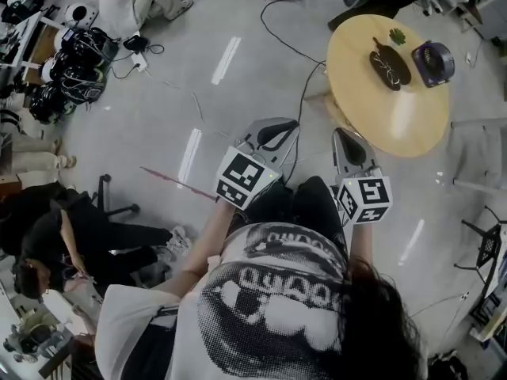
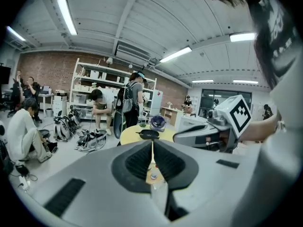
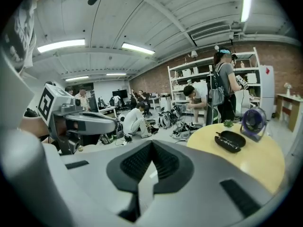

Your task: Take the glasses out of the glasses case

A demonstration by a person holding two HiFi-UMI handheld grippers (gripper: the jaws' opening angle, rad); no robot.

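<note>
The left gripper (image 2: 152,144) and right gripper (image 3: 151,144) each had fingers (image 2: 136,162) closed together, empty. The open black oval glasses case (image 1: 390,66) lay on the round yellow wooden table (image 1: 396,121), well apart from both, glasses (image 1: 388,71) apparently inside.

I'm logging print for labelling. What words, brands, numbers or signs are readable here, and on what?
None reads clearly.
White T-shirt: black halftone print with letter-like shapes, too distorted to read.
Left gripper's cube and right gripper's cube: square marker patterns, no words.
Purple fan: too small to tell.
</note>
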